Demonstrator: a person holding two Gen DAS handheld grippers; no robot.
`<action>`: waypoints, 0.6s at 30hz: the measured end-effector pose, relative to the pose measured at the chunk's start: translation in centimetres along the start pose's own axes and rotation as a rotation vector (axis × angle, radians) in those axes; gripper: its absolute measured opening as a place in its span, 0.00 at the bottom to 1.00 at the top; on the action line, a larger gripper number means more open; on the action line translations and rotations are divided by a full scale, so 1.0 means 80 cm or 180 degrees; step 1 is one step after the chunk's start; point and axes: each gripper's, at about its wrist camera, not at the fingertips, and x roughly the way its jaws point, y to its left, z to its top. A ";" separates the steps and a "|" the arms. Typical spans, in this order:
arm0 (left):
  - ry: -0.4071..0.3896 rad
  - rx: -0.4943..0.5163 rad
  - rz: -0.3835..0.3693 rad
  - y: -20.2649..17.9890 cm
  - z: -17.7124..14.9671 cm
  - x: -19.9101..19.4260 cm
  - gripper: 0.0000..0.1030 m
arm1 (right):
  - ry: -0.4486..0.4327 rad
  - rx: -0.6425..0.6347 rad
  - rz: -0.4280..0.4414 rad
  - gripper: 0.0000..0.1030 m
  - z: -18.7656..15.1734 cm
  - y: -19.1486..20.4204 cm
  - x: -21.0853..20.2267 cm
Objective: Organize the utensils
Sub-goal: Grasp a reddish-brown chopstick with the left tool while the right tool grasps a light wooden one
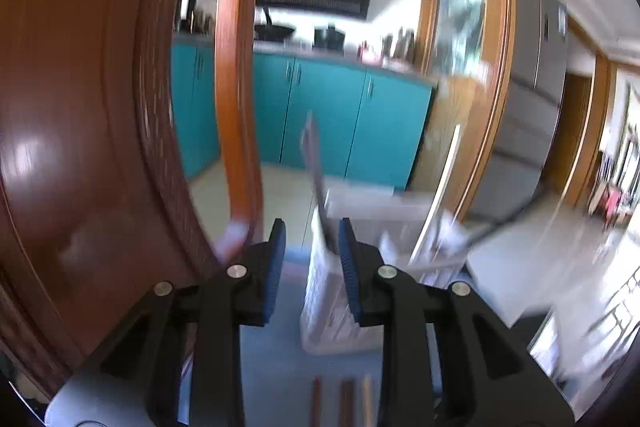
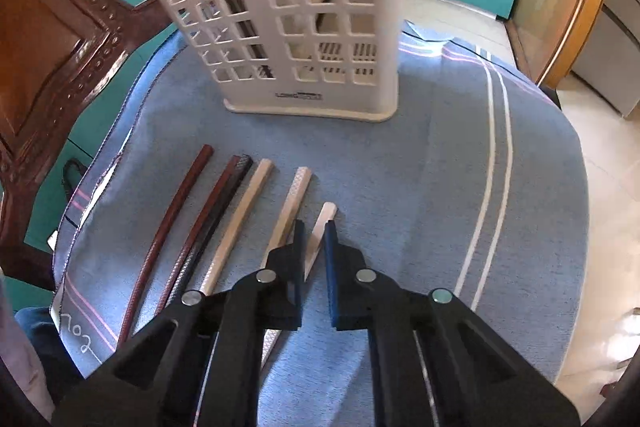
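Note:
A white slotted utensil holder (image 2: 312,27) stands upright on a blue cloth (image 2: 420,187), with chopsticks inside it. Several chopsticks lie side by side in front of it: a red-brown one (image 2: 180,211), a dark pair (image 2: 218,215), a beige one (image 2: 244,219) and a patterned silver one (image 2: 292,199). My right gripper (image 2: 314,227) points down at the cloth, shut on a pale chopstick (image 2: 326,213) lying rightmost. In the left wrist view, my left gripper (image 1: 312,231) hovers open just before the holder (image 1: 332,307). A dark chopstick (image 1: 314,155) stands up out of the holder, free of the pads.
A carved brown wooden chair (image 2: 60,47) stands at the cloth's left edge and fills the left of the left wrist view (image 1: 80,107). The cloth drops off to a tiled floor (image 2: 600,227) on the right. Teal cabinets (image 1: 320,115) and a grey fridge (image 1: 532,87) stand behind.

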 end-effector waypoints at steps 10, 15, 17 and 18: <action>0.1321 0.0348 -0.0125 -0.002 -0.086 0.068 0.27 | -0.0104 -0.0007 -0.0265 0.11 0.006 -0.003 0.002; 0.1659 0.0540 -0.0093 -0.009 -0.112 0.087 0.28 | -0.0118 0.0151 -0.0358 0.10 0.004 -0.023 -0.006; 0.1768 0.0563 -0.0080 -0.010 -0.120 0.094 0.31 | -0.0103 0.0161 -0.0334 0.11 0.004 -0.024 -0.006; 0.1812 0.0566 -0.0082 -0.009 -0.124 0.096 0.32 | -0.0097 0.0149 -0.0345 0.14 0.003 -0.023 -0.008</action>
